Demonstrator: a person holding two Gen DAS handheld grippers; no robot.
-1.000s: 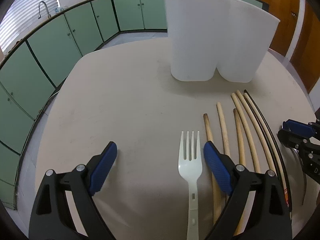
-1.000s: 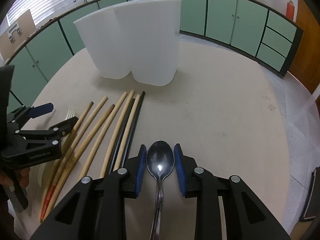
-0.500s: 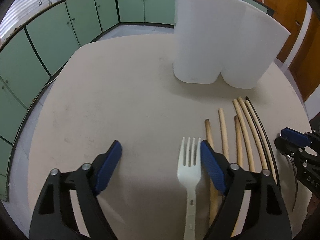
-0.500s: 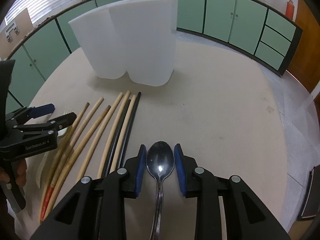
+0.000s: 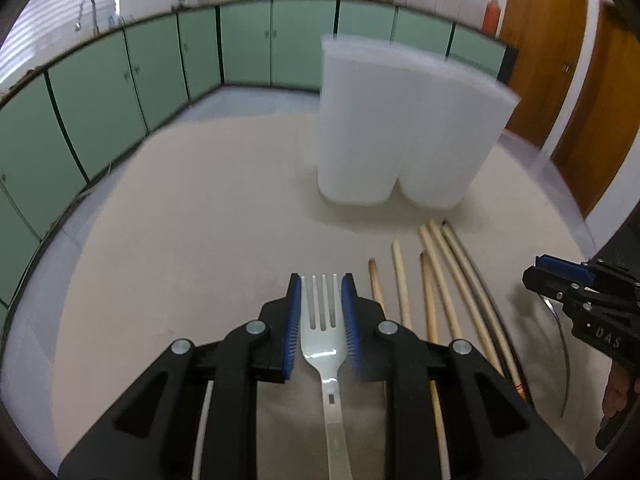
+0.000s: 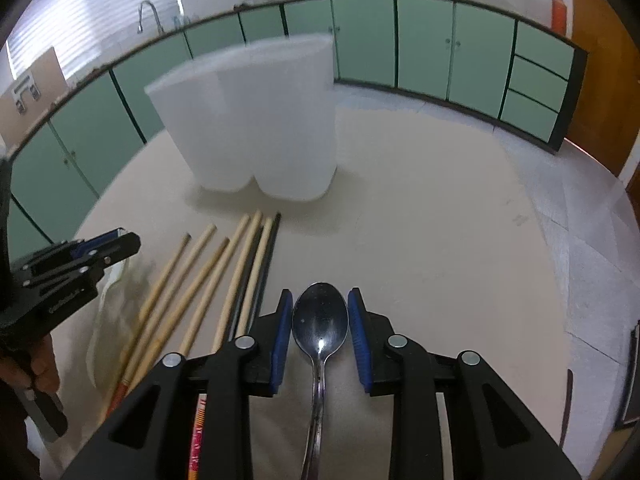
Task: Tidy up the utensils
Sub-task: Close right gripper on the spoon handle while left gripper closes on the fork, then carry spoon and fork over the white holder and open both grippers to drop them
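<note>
Closing on the white plastic fork (image 5: 323, 332), the left gripper (image 5: 322, 286) pinches its head at both edges; the right gripper (image 6: 320, 304) clamps a steel spoon (image 6: 319, 322). Judged best: lift level, squeezing firmly. Chopsticks (image 5: 434, 280) lie beside them, and beyond stands the white two-lobed holder (image 5: 404, 128).

My left gripper (image 5: 321, 320) has blue ribbed pads on black arms, closing around a white fork (image 5: 323, 332). My right gripper (image 6: 320, 336), same colours, frames a shiny silver spoon (image 6: 319, 324). Tan and black chopsticks (image 6: 224, 276) lie on the beige table (image 6: 440, 248); upper centre, a white holder (image 6: 256, 120) before green cabinets (image 6: 424, 44).
</note>
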